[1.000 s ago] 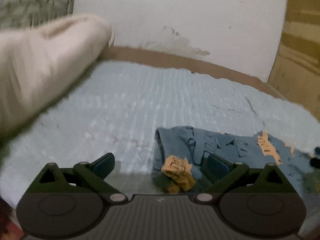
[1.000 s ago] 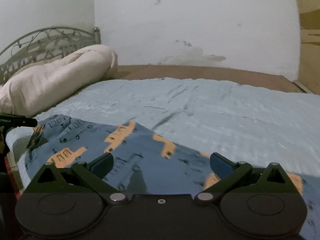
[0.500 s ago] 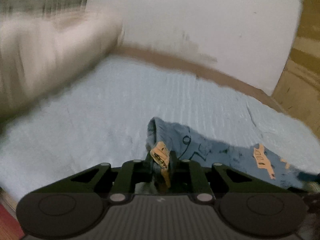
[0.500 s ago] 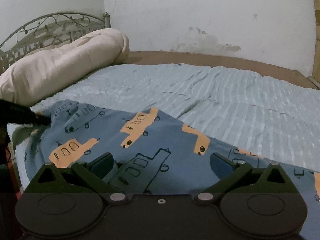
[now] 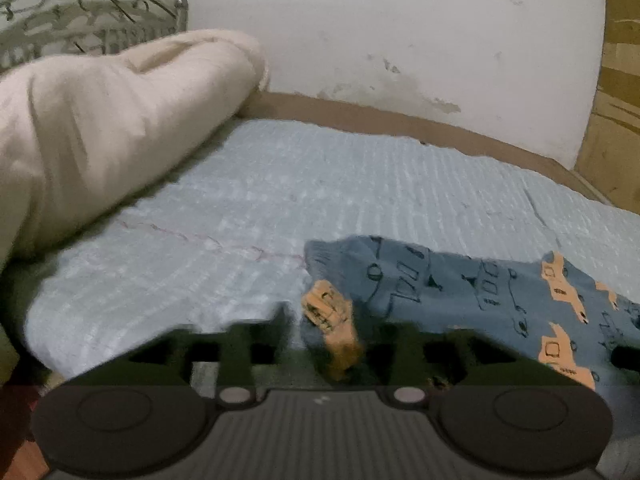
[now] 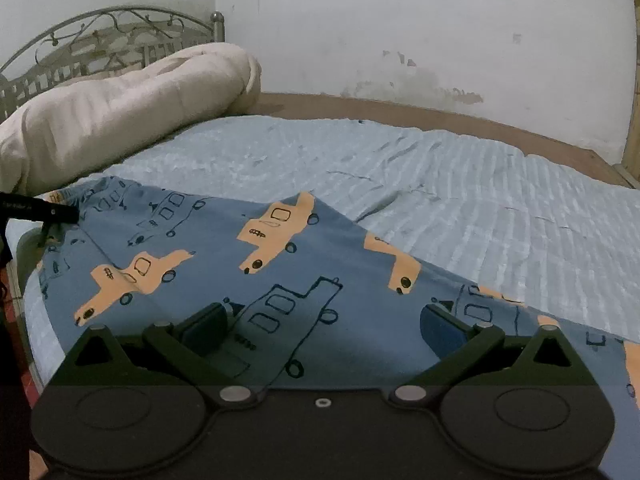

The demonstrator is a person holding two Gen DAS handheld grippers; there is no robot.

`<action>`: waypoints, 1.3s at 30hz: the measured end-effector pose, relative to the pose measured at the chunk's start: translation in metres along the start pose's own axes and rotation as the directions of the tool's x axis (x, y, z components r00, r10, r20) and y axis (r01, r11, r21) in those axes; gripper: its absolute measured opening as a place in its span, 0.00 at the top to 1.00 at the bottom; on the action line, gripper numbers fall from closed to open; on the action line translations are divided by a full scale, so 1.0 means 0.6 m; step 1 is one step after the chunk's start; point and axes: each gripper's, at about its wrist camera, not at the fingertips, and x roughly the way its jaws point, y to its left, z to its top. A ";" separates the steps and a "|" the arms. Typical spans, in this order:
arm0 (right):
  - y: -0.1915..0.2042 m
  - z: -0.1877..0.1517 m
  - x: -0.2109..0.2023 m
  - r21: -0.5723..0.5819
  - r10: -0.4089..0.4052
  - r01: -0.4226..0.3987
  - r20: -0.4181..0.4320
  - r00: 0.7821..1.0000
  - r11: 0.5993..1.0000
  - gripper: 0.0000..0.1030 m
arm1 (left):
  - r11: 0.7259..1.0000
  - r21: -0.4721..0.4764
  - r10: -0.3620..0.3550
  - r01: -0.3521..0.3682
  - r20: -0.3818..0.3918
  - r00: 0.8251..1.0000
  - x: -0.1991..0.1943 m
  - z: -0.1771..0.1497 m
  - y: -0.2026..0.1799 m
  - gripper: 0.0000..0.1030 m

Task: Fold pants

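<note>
Blue pants (image 6: 248,280) printed with orange vehicles are lying spread across a pale blue bedspread (image 6: 460,184), near its front edge, while a person is working them with two hand-held grippers. The left gripper (image 5: 328,332) is sitting at the garment's bunched end, where an orange patch of cloth is standing up between its blurred fingers; its jaws have just been opening after a brief pinch, and the pads are no longer appearing to press on the fabric. The right gripper (image 6: 320,324) is hovering over the broad middle of the garment with its jaws spread wide and nothing caught between them. A rolled cream blanket (image 5: 100,132) is resting against the metal headboard (image 6: 100,40), well apart from the work.

The step in hand appears to be securing both ends before a fold. To do it well, the left gripper is likely needing a fresh, deeper bite on the bunched hem, taking all layers rather than the raised tuft. The right one is probably best lowered to an edge, not the flat centre, so both ends lift evenly.
</note>
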 end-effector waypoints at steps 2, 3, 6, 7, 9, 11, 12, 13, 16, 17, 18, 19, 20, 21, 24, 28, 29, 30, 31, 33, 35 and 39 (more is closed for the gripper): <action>0.003 0.015 -0.002 -0.014 -0.022 0.022 -0.018 1.000 1.000 0.01 | 0.999 0.013 0.053 -0.053 0.042 0.998 -0.009 0.007 -0.008 0.06; 0.006 0.028 0.000 -0.029 -0.037 0.036 -0.027 0.999 0.999 0.01 | 0.997 0.022 0.069 -0.071 0.065 0.995 -0.013 0.010 -0.015 0.06; 0.016 0.072 0.015 -0.050 -0.045 0.044 -0.014 0.999 0.998 0.01 | 0.995 0.057 0.078 -0.083 0.095 0.992 -0.007 0.023 -0.045 0.05; 0.019 0.085 0.025 -0.051 -0.040 0.039 -0.015 0.999 0.998 0.01 | 0.995 0.063 0.071 -0.077 0.091 0.993 0.000 0.027 -0.057 0.05; 0.027 0.111 0.062 -0.044 0.006 -0.006 -0.006 1.000 0.999 0.01 | 0.994 0.086 0.058 -0.064 0.073 0.996 0.018 0.030 -0.081 0.04; 0.033 0.123 0.106 -0.033 0.013 -0.014 -0.017 1.000 0.999 0.01 | 0.988 0.130 0.080 -0.087 0.061 0.995 0.037 0.027 -0.104 0.04; 0.036 0.125 0.125 -0.042 0.004 -0.005 -0.021 1.000 0.999 0.01 | 0.980 0.163 0.104 -0.111 0.052 0.993 0.050 0.025 -0.114 0.04; 0.039 0.126 0.144 -0.065 -0.016 0.014 -0.029 0.999 0.998 0.01 | 0.970 0.196 0.137 -0.142 0.040 0.990 0.062 0.020 -0.122 0.04; 0.023 0.124 0.187 -0.115 -0.127 0.120 -0.064 0.990 0.986 0.01 | 0.951 0.246 0.191 -0.189 0.018 0.982 0.082 0.007 -0.126 0.04; 0.005 0.123 0.190 -0.099 -0.163 0.156 -0.066 0.984 0.983 0.01 | 0.954 0.235 0.187 -0.184 0.009 0.982 0.084 0.006 -0.121 0.03; -0.014 0.121 0.189 -0.079 -0.195 0.190 -0.065 0.979 0.979 0.01 | 0.961 0.216 0.179 -0.176 0.002 0.984 0.084 0.006 -0.114 0.03; -0.034 0.119 0.183 -0.064 -0.225 0.221 -0.059 0.973 0.973 0.01 | 0.967 0.190 0.172 -0.168 -0.006 0.985 0.082 0.008 -0.108 0.03; -0.057 0.115 0.173 -0.056 -0.279 0.276 -0.059 0.958 0.960 0.01 | 0.972 0.168 0.169 -0.165 -0.010 0.986 0.078 0.010 -0.103 0.03; -0.072 0.112 0.162 -0.055 -0.332 0.329 -0.060 0.941 0.943 0.01 | 0.975 0.151 0.167 -0.164 -0.008 0.986 0.073 0.011 -0.102 0.02; -0.109 0.087 0.088 0.009 -0.322 0.322 -0.033 0.946 0.947 0.01 | 0.979 0.142 0.145 -0.146 0.013 0.989 0.055 0.011 -0.113 0.01; -0.081 0.022 -0.016 -0.017 -0.208 0.209 0.040 0.977 0.978 0.01 | 0.975 0.188 0.107 -0.118 0.070 0.992 0.023 0.001 -0.163 0.01; -0.071 0.003 -0.033 -0.046 -0.186 0.188 0.060 0.981 0.981 0.01 | 0.975 0.199 0.089 -0.103 0.079 0.993 0.015 -0.002 -0.178 0.01; -0.060 -0.021 -0.049 -0.085 -0.174 0.180 0.078 0.982 0.980 0.01 | 0.976 0.203 0.069 -0.084 0.082 0.994 0.008 -0.005 -0.190 0.01; -0.052 -0.039 -0.057 -0.116 -0.183 0.192 0.085 0.980 0.975 0.01 | 0.976 0.206 0.049 -0.065 0.080 0.996 0.002 -0.008 -0.202 0.01; -0.054 -0.066 -0.069 -0.162 -0.226 0.239 0.096 0.969 0.957 0.01 | 0.976 0.215 0.015 -0.031 0.074 0.997 -0.007 -0.019 -0.229 0.01; -0.081 -0.088 -0.086 -0.166 -0.280 0.299 0.128 0.951 0.940 0.01 | 0.973 0.230 -0.019 0.006 0.056 0.998 -0.009 -0.030 -0.255 0.01; -0.167 -0.111 -0.120 -0.088 -0.374 0.388 0.138 0.917 0.918 0.01 | 0.963 0.266 -0.051 0.047 0.010 0.999 -0.001 -0.052 -0.308 0.01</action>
